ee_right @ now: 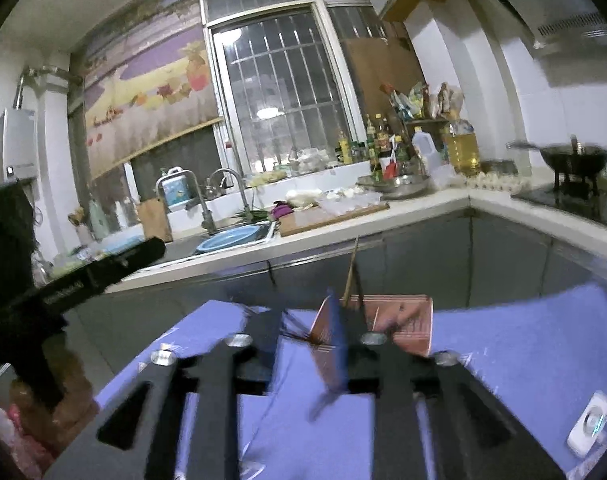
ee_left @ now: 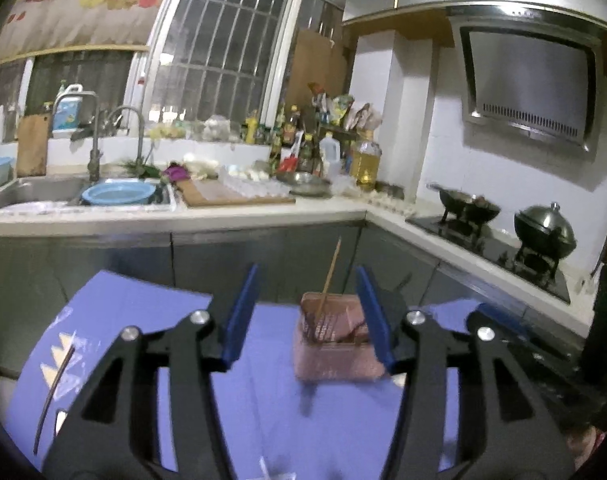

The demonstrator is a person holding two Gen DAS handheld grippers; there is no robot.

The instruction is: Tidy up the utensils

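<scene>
A pink utensil basket (ee_left: 337, 344) stands on the purple table cloth (ee_left: 143, 312). One chopstick (ee_left: 330, 276) leans upright in it. My left gripper (ee_left: 309, 316) is open and empty, its blue fingers (ee_left: 241, 312) on either side of the basket's near left. A dark chopstick (ee_left: 53, 398) lies on the cloth at the left. In the right wrist view the same basket (ee_right: 399, 324) sits just ahead. My right gripper (ee_right: 337, 344) is blurred and looks closed, with a thin chopstick (ee_right: 349, 276) rising from its tips over the basket.
A kitchen counter (ee_left: 263, 216) with sink, blue basin (ee_left: 117, 194), cutting board and bottles runs behind the table. A stove with pots (ee_left: 543, 236) is at the right. A white device (ee_right: 589, 426) lies on the cloth's right. The other gripper's black body (ee_right: 63, 292) is at the left.
</scene>
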